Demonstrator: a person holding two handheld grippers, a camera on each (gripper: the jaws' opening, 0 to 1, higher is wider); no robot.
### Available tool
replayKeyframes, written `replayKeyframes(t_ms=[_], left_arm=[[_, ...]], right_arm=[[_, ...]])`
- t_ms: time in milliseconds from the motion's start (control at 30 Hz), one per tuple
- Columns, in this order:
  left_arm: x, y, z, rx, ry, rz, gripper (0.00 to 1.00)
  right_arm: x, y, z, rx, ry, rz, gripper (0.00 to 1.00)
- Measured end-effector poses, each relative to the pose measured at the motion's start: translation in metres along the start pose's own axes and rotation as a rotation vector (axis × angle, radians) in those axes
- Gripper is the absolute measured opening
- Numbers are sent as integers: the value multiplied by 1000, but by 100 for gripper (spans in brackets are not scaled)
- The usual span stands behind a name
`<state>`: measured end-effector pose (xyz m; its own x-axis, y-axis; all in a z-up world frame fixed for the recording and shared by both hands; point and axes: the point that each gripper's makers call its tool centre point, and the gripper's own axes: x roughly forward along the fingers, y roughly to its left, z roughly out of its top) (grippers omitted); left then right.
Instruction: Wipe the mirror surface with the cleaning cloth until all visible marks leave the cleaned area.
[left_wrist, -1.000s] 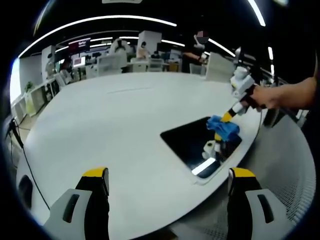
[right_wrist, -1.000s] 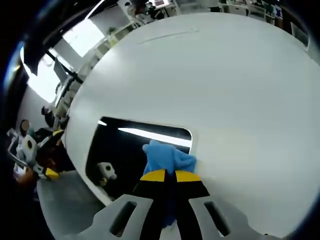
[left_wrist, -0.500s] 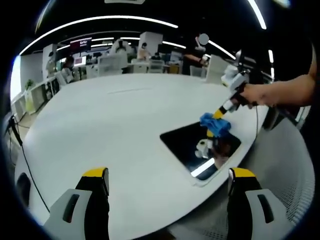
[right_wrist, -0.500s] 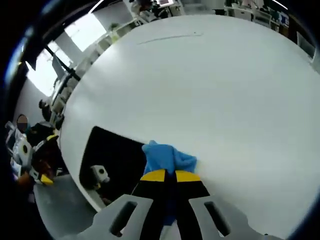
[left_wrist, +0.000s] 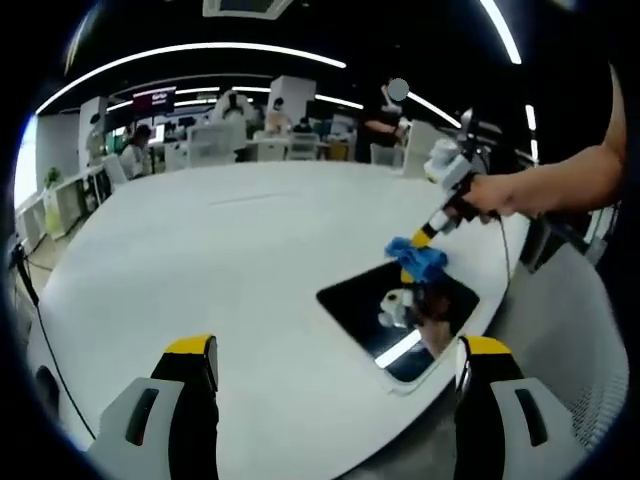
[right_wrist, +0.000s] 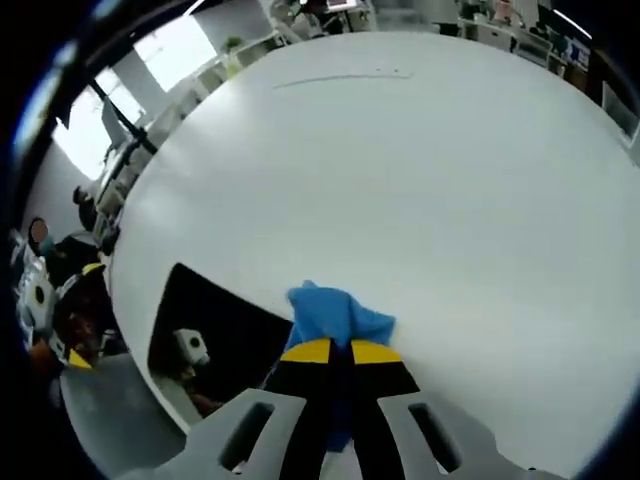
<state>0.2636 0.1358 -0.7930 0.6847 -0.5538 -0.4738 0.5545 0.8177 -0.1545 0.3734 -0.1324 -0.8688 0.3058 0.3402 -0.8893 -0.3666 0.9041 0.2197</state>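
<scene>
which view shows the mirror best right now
The left gripper view: the whole mirror lies on the white table, all its edges showing, with the blue cloth at its far edge. The right gripper view shows the mirror partly, cut off behind the right gripper and cloth.

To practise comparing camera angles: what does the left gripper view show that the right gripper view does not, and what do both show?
The left gripper view alone shows the whole right gripper from outside, with the person's hand holding it, and the left gripper's own open jaws over the table edge. The right gripper view alone shows its jaws closed tight on the blue cloth close up, plus bright windows. Both show the white table, the dark mirror near its edge, and the cloth at the mirror's edge.
</scene>
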Motion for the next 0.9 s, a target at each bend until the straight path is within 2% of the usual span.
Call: replayKeyframes(t_ms=[400, 700, 900], left_arm=[[-2, 14, 5, -10, 1, 29, 100], [0, 23, 13, -10, -21, 46, 100], [0, 28, 15, -6, -25, 52, 100]], right_arm=[[-3, 2, 2, -16, -7, -3, 0], [-38, 0, 14, -18, -57, 18, 0], [-63, -19, 3, 11, -65, 11, 0]])
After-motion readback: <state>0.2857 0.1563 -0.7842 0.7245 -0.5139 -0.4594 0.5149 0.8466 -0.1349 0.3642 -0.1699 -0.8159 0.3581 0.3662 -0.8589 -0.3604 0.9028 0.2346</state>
